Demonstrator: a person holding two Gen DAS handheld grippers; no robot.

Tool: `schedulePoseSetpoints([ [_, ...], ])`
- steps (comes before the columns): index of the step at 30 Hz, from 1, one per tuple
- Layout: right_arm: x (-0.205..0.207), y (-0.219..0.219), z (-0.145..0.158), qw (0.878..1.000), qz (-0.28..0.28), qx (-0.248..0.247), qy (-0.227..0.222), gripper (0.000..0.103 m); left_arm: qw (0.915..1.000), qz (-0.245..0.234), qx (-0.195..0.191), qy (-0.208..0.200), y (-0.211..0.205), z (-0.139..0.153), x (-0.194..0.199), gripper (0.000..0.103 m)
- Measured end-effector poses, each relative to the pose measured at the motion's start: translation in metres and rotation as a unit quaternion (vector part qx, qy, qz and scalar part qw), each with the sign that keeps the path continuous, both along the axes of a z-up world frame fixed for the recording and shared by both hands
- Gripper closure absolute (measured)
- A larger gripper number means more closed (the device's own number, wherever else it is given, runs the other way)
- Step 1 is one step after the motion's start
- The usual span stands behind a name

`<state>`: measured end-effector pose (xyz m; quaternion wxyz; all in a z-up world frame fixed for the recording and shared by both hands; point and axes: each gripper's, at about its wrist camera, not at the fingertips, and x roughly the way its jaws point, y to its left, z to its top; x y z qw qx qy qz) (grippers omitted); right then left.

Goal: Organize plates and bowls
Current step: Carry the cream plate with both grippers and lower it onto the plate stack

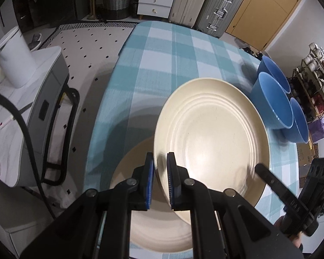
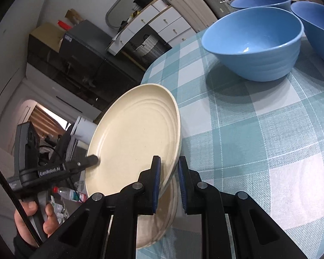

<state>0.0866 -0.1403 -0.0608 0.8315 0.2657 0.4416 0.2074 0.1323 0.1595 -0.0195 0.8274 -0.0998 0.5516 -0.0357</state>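
Both grippers on one cream plate [image 1: 213,133], lifted and tilted over the near-left part of the counter [image 1: 162,49], which has a teal/white check cloth. Left gripper [image 1: 160,161] angled steeply down; jaws nearly closed, blue pads pinching the plate's near-left rim, one pad above and one below. Right gripper [image 2: 169,166] points less steeply, rolled to one side; jaws narrow, clamped across the plate's opposite rim. In the right wrist view the plate stands edge-up w/ face toward the left gripper, whose finger [image 2: 90,160] lies on the plate's upper face. A hand [image 2: 35,222] wraps that gripper's handle at lower left, fingers curled round the grip. Second cream plate [image 1: 162,233] lies flat on the counter directly under the lifted one, partly hidden by it. Three blue bowls [image 1: 274,101] sit upright in a row at the far-right side of the counter, close together, well apart from the plates. Whether bowl rims touch: can't tell.
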Motion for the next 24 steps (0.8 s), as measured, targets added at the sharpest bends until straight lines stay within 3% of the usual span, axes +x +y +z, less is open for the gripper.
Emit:
schedulePoseSetpoints([
  [10, -0.010, 0.028, -0.005, 0.999, 0.035, -0.032, -0.008, 0.087, 0.9997, 0.018, 0.013, -0.003, 0.017, -0.008, -0.033, 0.094],
  [24, -0.013, 0.045, -0.015, 0.996, 0.062, -0.062, -0.008, 0.087, 0.9991, 0.043, -0.002, 0.006, 0.030, -0.038, -0.065, 0.094],
])
